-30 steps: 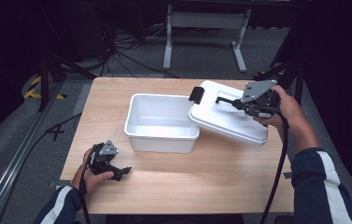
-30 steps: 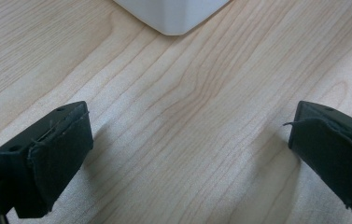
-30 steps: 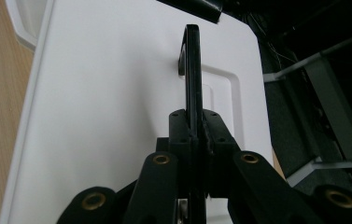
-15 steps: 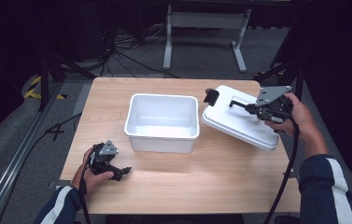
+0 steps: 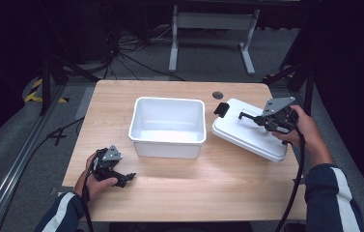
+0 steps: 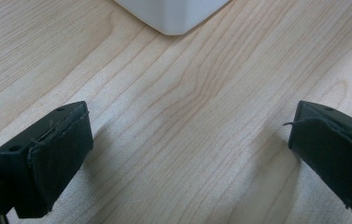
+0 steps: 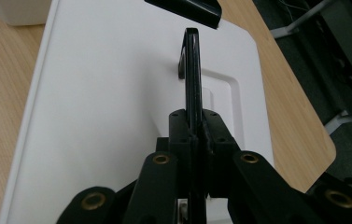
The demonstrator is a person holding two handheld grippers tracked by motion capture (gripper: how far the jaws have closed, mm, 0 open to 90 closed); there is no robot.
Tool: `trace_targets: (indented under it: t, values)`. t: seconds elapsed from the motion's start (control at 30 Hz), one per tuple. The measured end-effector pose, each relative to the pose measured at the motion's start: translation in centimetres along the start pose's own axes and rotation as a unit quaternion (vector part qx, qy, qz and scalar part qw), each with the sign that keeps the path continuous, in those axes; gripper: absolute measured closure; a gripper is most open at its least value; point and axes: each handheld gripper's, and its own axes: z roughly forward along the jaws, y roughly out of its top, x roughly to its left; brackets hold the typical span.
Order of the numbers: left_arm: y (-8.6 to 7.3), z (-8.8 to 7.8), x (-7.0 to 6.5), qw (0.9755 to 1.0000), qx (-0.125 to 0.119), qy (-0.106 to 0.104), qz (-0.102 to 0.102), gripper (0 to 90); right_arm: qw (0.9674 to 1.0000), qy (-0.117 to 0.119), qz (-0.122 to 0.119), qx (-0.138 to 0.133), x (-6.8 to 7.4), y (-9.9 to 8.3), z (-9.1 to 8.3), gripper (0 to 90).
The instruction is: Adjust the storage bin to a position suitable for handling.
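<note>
The white lid [image 5: 249, 129], likely light, stiff plastic, handles best by its thin black handle [image 7: 191, 70], which the right gripper [image 7: 193, 122] pinches; the left gripper [image 6: 190, 154] rests spread.

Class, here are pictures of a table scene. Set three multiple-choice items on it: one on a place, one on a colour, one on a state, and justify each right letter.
1. Where is the lid?
A. on the bin
B. on the table, to the right of the bin
C. on the floor

2. What colour is the bin?
A. white
B. red
C. green

3. How do the left tongs stand?
A. shut on the bin
C. shut on the lid
B. open, nothing between them

Answers: 1 B, the high view shows the lid beside the open bin, on the table. 2 A, its walls are white. 3 B, bare wood shows between the jaws; the right tongs clamp the lid's black handle.
</note>
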Motion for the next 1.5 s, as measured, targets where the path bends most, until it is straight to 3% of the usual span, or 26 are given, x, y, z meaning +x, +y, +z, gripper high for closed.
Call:
trace_targets:
  t: [0.63, 1.3, 1.5]
  values:
    - [0.0, 0.0, 0.0, 1.0000, 0.000, 0.000, 0.000, 0.3, 0.9987, 0.023, 0.040, 0.021, 0.1, -2.4, 4.9, 84.5]
    - [0.0, 0.0, 0.0, 1.0000, 0.001, 0.000, 0.000, 0.3, 0.9968, 0.036, 0.059, 0.040, 0.6, -3.1, 7.6, 83.8]
    - [0.0, 0.0, 0.0, 1.0000, 0.001, 0.000, 0.000, 0.3, 0.9965, 0.033, 0.070, 0.031, 0.5, -3.5, 7.7, 83.4]
